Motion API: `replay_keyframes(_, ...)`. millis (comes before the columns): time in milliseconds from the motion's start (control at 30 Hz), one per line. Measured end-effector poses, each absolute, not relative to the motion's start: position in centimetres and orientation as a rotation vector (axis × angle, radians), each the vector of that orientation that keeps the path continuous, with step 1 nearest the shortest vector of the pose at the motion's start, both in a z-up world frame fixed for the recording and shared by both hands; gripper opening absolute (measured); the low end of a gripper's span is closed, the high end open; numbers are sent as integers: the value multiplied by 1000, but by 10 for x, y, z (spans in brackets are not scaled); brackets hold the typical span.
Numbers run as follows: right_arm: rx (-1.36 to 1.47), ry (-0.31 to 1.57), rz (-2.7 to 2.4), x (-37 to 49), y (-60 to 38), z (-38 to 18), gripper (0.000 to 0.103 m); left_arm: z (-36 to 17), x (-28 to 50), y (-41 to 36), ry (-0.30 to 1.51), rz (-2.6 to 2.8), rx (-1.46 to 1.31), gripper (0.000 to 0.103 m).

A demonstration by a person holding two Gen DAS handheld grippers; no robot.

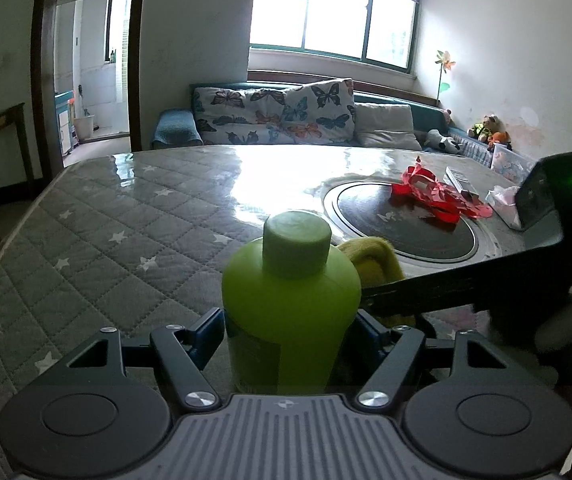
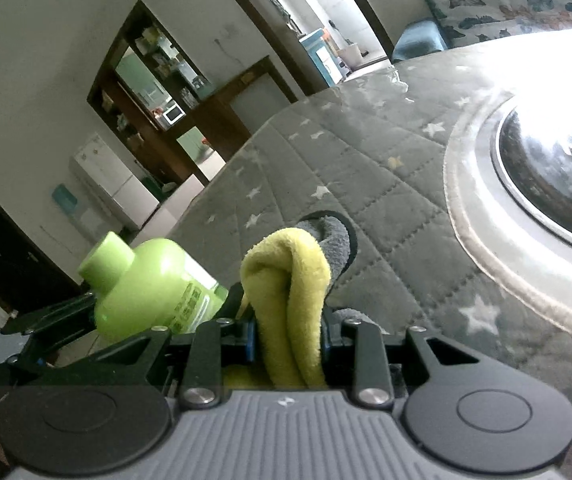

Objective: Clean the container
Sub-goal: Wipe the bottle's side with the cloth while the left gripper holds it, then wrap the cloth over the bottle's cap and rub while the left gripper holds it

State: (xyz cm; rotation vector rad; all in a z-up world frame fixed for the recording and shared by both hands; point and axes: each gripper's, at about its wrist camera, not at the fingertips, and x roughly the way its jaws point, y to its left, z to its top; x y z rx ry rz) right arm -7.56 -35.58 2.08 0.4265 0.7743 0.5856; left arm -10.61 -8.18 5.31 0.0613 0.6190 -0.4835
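Presently the lime-green plastic bottle with a round green cap is standing upright between the fingers of the left gripper, whose blue pads are pressing against its lower body on both sides. From the right wrist view the same bottle is appearing just to the left of the right gripper, tilted in that frame, with a printed label showing on its side.

The right gripper is pinching a folded yellow-green fleece cloth, which is bulging forward out of the narrowed jaws; a grey layer of the cloth is showing behind the yellow fold. In the left wrist view the cloth is sitting just beyond the bottle's right shoulder.

Ahead of both grippers a grey quilted star-patterned table cover is lying under a glossy film. Further ahead and to the right, a round black glass hob is carrying red crumpled ribbon.
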Motion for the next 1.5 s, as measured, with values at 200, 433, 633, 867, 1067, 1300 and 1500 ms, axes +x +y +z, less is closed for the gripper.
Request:
replay_keyframes(200, 462, 691, 604, -94, -366, 43, 28, 53, -106, -83, 624, -477, 65, 75)
replay_keyframes(433, 347, 519, 677, -117, -353, 96, 28, 51, -105, -84, 636, -475, 60, 74)
replay_keyframes(633, 186, 481, 712, -129, -322, 111, 30, 49, -103, -87, 642, -475, 66, 72)
replay_keyframes(867, 86, 473, 635, -137, -305, 117, 29, 50, -103, -87, 648, -478, 59, 72)
replay_keyframes(1067, 10, 477, 582, -144, -297, 118, 29, 51, -101, -88, 651, -476, 57, 73)
replay_keyframes(1300, -50, 436, 639, -172, -288, 123, 29, 51, -101, -88, 655, -471, 61, 72)
replay_keyframes(1500, -120, 405, 649, -180, -272, 124, 29, 53, -104, -91, 655, -470, 67, 71)
